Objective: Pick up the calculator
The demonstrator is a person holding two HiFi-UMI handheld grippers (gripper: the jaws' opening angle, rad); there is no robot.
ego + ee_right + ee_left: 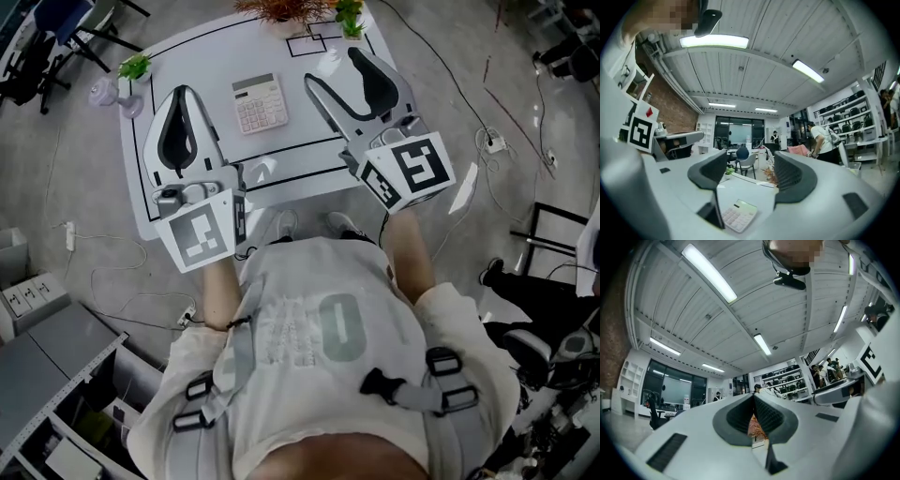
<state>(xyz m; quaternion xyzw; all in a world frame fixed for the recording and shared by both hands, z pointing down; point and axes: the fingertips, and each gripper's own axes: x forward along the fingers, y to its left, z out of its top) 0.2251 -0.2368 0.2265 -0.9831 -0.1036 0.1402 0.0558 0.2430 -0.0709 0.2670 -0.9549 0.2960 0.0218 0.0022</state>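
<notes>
The calculator (260, 103) lies flat on the white worktop (206, 56), between the two tools and a little ahead of them. Nothing touches it. The right tool (333, 67) has its jaws wide apart and holds nothing. The left tool (183, 94) has its jaws pressed together with nothing in them. The calculator looks light, hard and thin, and its smooth shell could slip. It sits low, so I think the best hold is across its two side edges, near the middle, one jaw on each. The keys and screen should not be squeezed.
</notes>
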